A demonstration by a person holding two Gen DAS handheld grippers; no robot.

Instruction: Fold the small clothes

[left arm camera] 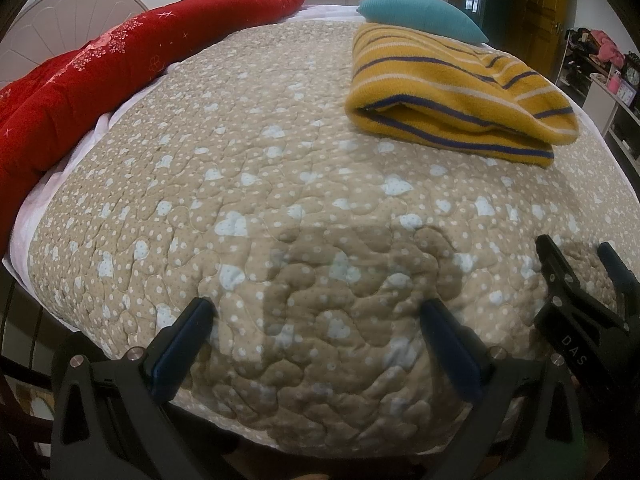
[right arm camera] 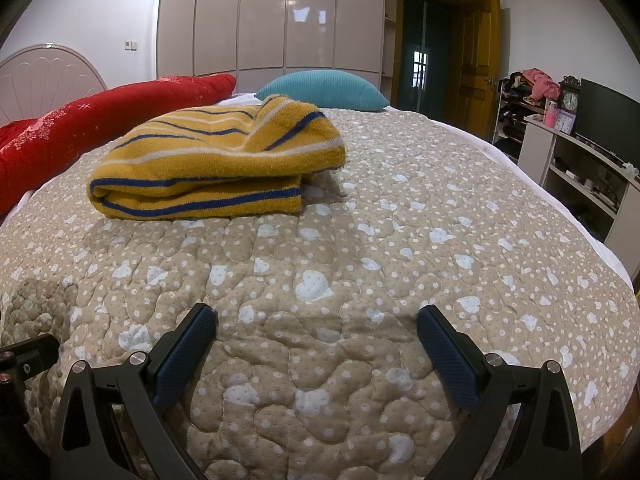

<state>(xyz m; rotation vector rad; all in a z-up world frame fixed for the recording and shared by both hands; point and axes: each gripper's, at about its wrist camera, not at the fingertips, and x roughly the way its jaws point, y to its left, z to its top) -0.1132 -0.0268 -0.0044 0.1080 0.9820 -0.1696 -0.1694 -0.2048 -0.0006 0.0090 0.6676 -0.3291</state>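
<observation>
both grippers were spread wide and held nothing: left gripper (left arm camera: 318, 314) and right gripper (right arm camera: 318, 322) hovered low over the near edge of the quilt (left arm camera: 280, 184), side by side (the right one showed at the edge of the left wrist view). the striped sweater (right arm camera: 216, 164) lay folded on the quilt, well apart from both grippers, just in front of the teal pillow (right arm camera: 320, 88). a red blanket (left arm camera: 100, 80) ran along the quilt's left side, apart from the sweater.

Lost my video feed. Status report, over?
Left hand-held gripper open, empty. Right hand-held gripper open, empty. Striped yellow sweater folded on the quilt, untouched. Nothing in the way.
</observation>
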